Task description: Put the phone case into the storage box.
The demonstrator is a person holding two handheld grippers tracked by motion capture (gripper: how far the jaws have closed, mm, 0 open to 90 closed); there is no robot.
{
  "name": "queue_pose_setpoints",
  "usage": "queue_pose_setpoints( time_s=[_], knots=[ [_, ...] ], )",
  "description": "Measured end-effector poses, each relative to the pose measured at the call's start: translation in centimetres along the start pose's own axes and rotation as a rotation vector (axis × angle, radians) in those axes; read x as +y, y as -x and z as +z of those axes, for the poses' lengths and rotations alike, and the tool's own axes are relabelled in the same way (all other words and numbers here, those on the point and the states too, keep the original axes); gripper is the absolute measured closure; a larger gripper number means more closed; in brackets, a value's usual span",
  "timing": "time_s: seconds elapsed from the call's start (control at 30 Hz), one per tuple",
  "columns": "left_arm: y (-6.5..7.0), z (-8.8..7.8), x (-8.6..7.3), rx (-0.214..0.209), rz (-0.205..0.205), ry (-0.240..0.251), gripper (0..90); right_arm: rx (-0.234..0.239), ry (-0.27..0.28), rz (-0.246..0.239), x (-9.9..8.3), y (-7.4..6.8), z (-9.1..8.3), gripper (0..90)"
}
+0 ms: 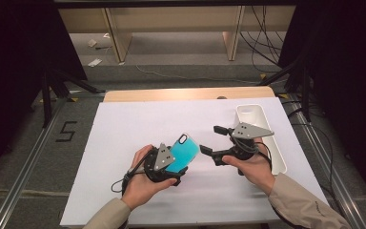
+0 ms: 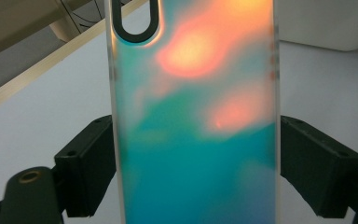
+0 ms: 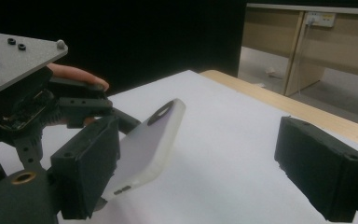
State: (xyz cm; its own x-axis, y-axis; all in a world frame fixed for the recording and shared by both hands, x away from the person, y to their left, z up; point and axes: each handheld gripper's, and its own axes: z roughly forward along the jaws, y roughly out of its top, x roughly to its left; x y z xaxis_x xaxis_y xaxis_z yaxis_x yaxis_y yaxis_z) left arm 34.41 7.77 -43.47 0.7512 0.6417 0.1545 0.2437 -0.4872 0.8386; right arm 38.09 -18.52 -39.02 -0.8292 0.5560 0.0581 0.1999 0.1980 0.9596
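Slim rounded-corner phone case, frosted translucent rim and glossy teal back with orange sheen, oval camera cutout at the top, raised over the white bench. Clenched across its width by the left gripper fingers. Right gripper just beside, blocky black fingers spread, gripping nothing; smooth white tray behind.

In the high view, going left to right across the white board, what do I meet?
Left gripper clamped on the teal phone case → right gripper, jaws open with nothing between them → white tray at the board's right edge.
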Motion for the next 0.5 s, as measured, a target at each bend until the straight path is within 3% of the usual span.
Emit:
queue_pose_setpoints(
  time_s=[0.5],
  knots=[
    [1.2,0.6,0.5,-0.012,0.01,0.009,16.2,0.015,-0.01,0.004,0.2,-0.2,1.0,15.1]
  ],
)
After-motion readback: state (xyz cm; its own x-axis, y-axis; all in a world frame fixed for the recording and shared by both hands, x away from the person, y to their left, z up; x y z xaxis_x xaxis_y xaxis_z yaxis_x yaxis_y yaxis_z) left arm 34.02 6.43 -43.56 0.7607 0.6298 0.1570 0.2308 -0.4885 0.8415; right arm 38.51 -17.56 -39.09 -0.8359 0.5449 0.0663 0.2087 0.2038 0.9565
